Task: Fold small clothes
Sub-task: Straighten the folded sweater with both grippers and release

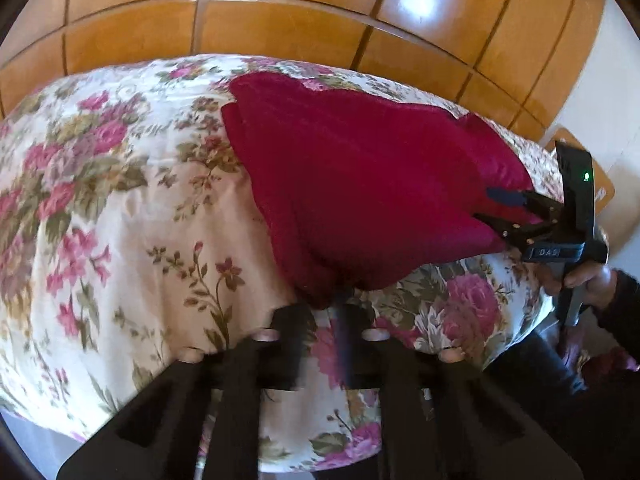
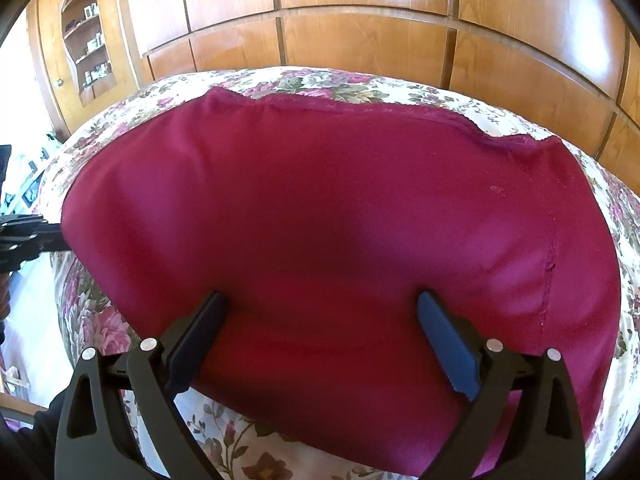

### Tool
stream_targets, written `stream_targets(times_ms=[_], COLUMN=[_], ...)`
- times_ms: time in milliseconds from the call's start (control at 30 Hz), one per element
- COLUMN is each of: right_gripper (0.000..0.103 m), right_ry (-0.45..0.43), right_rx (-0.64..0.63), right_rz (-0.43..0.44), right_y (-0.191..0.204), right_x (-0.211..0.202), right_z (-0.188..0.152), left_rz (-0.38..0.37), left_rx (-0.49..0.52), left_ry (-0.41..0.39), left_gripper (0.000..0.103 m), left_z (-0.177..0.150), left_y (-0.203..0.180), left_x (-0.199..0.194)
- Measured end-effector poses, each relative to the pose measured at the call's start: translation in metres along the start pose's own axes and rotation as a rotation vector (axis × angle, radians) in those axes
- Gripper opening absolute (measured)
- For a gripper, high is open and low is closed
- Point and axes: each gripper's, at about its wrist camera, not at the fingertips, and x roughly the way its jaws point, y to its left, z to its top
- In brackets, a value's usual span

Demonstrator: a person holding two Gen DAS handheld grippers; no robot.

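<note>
2 grippers work 1 crimson knit garment [image 2: 320, 208] lying on my floral bedspread [image 1: 120, 200]. My left gripper [image 1: 325, 312] pinches its near corner; my right gripper [image 2: 320, 344] gapes wide around the edge, holding nothing. I fear a one-sided pull skewing the fold.

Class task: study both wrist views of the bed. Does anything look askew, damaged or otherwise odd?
Nothing looks damaged. The dark red fabric garment lies on the floral bedspread, its lace-trimmed far edge slightly wavy. The right gripper is open around its near edge; the left gripper meets a corner.
</note>
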Motion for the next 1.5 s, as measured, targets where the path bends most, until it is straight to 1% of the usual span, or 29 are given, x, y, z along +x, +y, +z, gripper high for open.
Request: stream_targets(times_ms=[133, 167, 233, 300, 333, 367, 400, 433, 467, 533, 567, 600, 667, 733, 800, 833, 867, 900, 933, 1000, 1133, 1233, 1267, 1300, 1333, 1433, 1500], right_gripper=[0.097, 0.097, 0.098, 0.099, 0.099, 0.099, 0.099, 0.099, 0.099, 0.100, 0.100, 0.100, 0.100, 0.099, 0.099, 0.099, 0.099, 0.099, 0.099, 0.099, 0.099, 0.099, 0.099, 0.099, 0.099, 0.099, 0.099], right_ry=[0.055, 0.057, 0.045, 0.022, 0.007, 0.001, -0.003, -0.006, -0.008, -0.015, -0.015, -0.014, -0.008, 0.014, 0.039, 0.036, 0.023, 0.006, -0.006, -0.020, -0.020, -0.006, 0.004, 0.032, 0.045, 0.014, 0.011], right_rx=[-0.023, -0.021, -0.020, -0.028, -0.031, -0.029, -0.027, -0.028, -0.028, -0.026, -0.026, -0.024, -0.021, -0.023, -0.025, -0.029, -0.032, -0.032, -0.024, 0.010, 0.060, 0.070, 0.075, 0.075, 0.074, 0.119, 0.117], right_rz=[0.015, 0.021, 0.021, 0.006, -0.001, 0.000, 0.003, 0.005, 0.006, 0.007, 0.006, 0.004, -0.003, -0.014, -0.018, -0.022, -0.031, -0.040, -0.047, -0.061, -0.111, -0.145, -0.152, -0.166, -0.166, -0.108, -0.112], right_y=[-0.002, -0.003, -0.003, -0.001, 0.000, 0.000, -0.001, -0.002, -0.002, -0.003, -0.002, -0.002, -0.001, 0.001, 0.002, 0.002, 0.001, -0.002, -0.006, -0.018, -0.040, -0.054, -0.058, -0.063, -0.066, -0.078, -0.078], right_x=[0.001, 0.002, 0.003, 0.004, 0.004, 0.004, 0.003, 0.003, 0.003, 0.004, 0.003, 0.003, 0.000, -0.004, -0.012, -0.016, -0.022, -0.028, -0.034, -0.040, -0.038, -0.033, -0.031, -0.025, -0.021, -0.019, -0.020], right_z=[0.009, 0.010, 0.008, 0.003, 0.001, 0.000, -0.001, -0.001, -0.002, -0.002, -0.002, -0.002, -0.002, 0.001, 0.007, 0.009, 0.012, 0.014, 0.016, 0.018, 0.018, 0.015, 0.013, 0.009, 0.004, -0.007, -0.007], left_rz=[0.027, 0.051, 0.104, 0.135, 0.171, 0.223, 0.215, 0.183, 0.153, 0.123, 0.079, 0.049, 0.025, 0.043, 0.070, 0.090, 0.142, 0.172, 0.184, 0.195, 0.249, 0.281, 0.287, 0.291, 0.294, 0.294, 0.300], left_rx=[0.107, 0.146, 0.207, 0.224, 0.239, 0.242, 0.207, 0.137, 0.048, -0.029, -0.096, -0.137, -0.181, -0.184, -0.187, -0.178, -0.159, -0.144, -0.136, -0.131, -0.087, -0.066, -0.064, -0.065, -0.065, -0.076, -0.079], left_ry=[-0.037, -0.036, 0.011, 0.088, 0.125, 0.160, 0.155, 0.142, 0.105, 0.028, -0.013, -0.045, -0.112, -0.143, -0.152, -0.153, -0.150, -0.142, -0.132, -0.122, -0.099, -0.095, -0.092, -0.086, -0.081, -0.071, -0.073], left_gripper=[0.006, 0.006, 0.006, 0.004, 0.000, 0.000, 0.000, 0.000, 0.000, 0.000, 0.000, 0.000, 0.000, 0.000, 0.000, 0.000, 0.001, 0.007, 0.015, 0.026, 0.027, 0.027, 0.027, 0.027, 0.027, 0.027, 0.027], left_z=[0.010, 0.010, 0.004, -0.008, -0.014, -0.022, -0.024, -0.022, -0.018, -0.011, -0.006, -0.002, 0.010, 0.025, 0.043, 0.052, 0.060, 0.066, 0.069, 0.073, 0.073, 0.072, 0.072, 0.071, 0.071, 0.068, 0.067], left_y=[-0.008, -0.010, -0.011, -0.008, -0.006, -0.001, 0.006, 0.014, 0.024, 0.031, 0.037, 0.039, 0.036, 0.025, 0.010, 0.005, -0.002, -0.007, -0.011, -0.020, -0.036, -0.039, -0.038, -0.037, -0.036, -0.032, -0.032], left_x=[-0.029, -0.036, -0.033, -0.016, -0.006, 0.002, 0.001, -0.004, -0.016, -0.035, -0.046, -0.053, -0.062, -0.060, -0.048, -0.042, -0.033, -0.024, -0.017, -0.004, 0.014, 0.019, 0.021, 0.022, 0.023, 0.029, 0.030])
